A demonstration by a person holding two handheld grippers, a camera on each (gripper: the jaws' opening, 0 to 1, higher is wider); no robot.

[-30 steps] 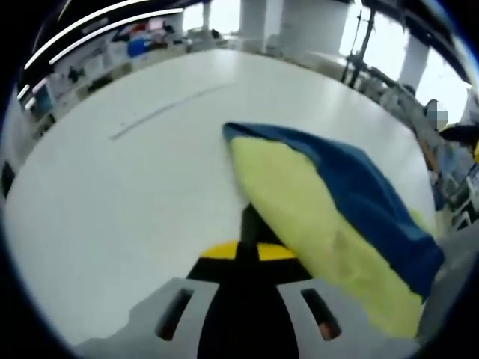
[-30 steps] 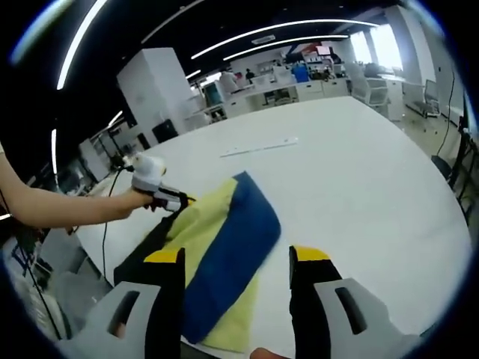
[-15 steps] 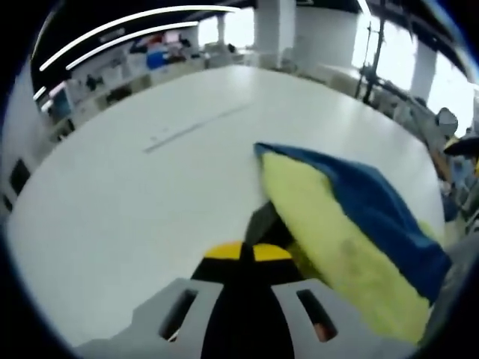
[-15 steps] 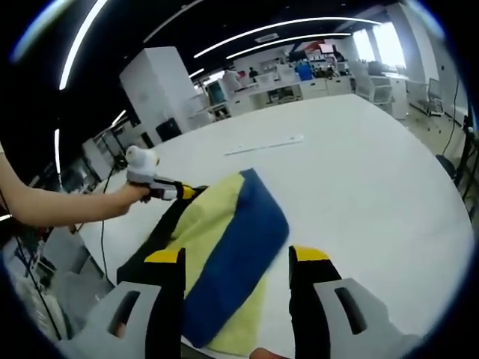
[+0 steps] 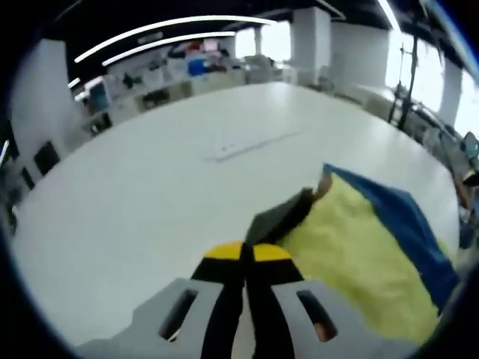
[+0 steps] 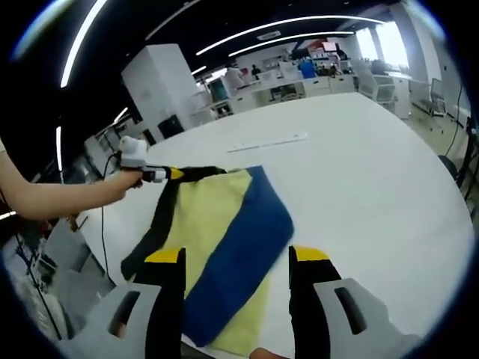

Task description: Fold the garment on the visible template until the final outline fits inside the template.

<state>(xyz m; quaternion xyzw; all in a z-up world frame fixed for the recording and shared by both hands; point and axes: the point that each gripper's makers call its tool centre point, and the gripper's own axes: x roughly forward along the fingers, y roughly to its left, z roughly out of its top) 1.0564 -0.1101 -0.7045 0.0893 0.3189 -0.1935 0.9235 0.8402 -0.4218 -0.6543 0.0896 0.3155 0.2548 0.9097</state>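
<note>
Left gripper [image 5: 243,254], seen in its own view, has its yellow-tipped jaws pressed together on a dark edge of the garment [image 5: 359,247], lifting that edge off the white table [image 5: 135,202]. From the pinch, the yellow and blue cloth spreads away to the right. In the right gripper view, the person's hand [image 6: 120,181] holds that same gripper out at the garment's [image 6: 224,247] far corner, the black strip stretched taut. Right gripper [image 6: 236,262] hovers with jaws wide apart and nothing between them, just above the garment's near edge. A thin pale line [image 6: 266,142] marks the table farther off.
</note>
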